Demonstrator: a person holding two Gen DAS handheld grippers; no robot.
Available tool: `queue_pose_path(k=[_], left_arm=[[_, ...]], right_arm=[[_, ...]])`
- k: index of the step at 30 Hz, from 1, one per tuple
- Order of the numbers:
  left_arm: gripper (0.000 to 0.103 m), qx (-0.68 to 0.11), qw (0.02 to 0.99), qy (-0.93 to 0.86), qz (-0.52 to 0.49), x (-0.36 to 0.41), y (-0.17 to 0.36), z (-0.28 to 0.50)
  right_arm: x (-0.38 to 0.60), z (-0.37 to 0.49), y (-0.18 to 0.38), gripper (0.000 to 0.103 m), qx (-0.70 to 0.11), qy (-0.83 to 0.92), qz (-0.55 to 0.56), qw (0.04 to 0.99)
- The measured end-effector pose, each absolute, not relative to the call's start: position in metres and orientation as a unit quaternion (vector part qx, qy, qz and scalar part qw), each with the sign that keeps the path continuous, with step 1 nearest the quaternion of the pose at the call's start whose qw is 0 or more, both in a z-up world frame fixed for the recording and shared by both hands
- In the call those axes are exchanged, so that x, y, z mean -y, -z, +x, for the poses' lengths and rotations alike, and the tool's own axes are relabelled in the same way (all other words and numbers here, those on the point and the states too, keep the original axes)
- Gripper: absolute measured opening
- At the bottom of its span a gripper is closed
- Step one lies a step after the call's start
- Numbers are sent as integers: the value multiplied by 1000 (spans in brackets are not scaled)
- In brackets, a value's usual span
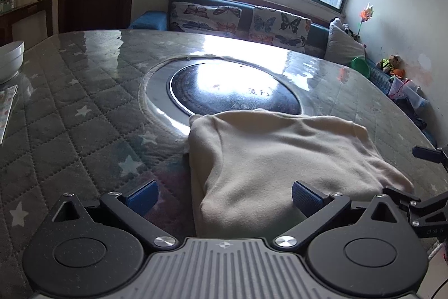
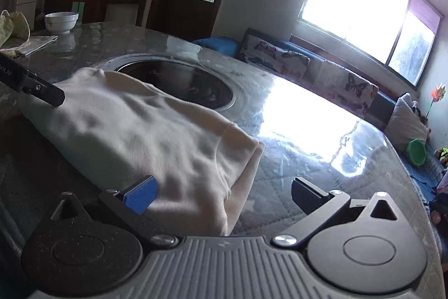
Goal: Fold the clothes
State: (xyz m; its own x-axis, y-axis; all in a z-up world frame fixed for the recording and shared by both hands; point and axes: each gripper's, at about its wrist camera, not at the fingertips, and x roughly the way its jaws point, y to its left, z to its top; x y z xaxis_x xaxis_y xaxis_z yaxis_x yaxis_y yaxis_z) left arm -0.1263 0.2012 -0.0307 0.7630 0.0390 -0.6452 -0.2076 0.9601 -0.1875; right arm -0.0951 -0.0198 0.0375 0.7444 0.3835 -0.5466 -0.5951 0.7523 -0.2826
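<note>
A cream garment (image 1: pixel 282 159) lies folded into a thick rectangle on the quilted grey table, its far edge over the round dark hob. My left gripper (image 1: pixel 224 196) is open and hovers at the garment's near left corner, which sits between its blue pads without being pinched. In the right wrist view the same garment (image 2: pixel 140 131) stretches away to the left. My right gripper (image 2: pixel 222 194) is open over its near right corner, where stacked layers show. A black finger of the left gripper (image 2: pixel 42 91) rests at the garment's far left.
A round dark hob (image 1: pixel 235 91) with a metal ring is sunk in the table's middle. A white bowl (image 2: pixel 61 21) and folded paper (image 2: pixel 33 44) sit at the far left of the table (image 1: pixel 70 116). A sofa with butterfly cushions (image 1: pixel 240 21) and a window stand beyond.
</note>
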Motion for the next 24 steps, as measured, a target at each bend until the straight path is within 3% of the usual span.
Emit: queue_pose_path(k=[21,24], left_arm=[[100,-332,924,-120,-148,-229,35,-147],[100,-324,925,-120,-161,-238,28,-153]], right_arm=[[-67,-121,-76,103,-204,-478,-259,814],[-81,-126,-76,97,-204,-500,-267,798]])
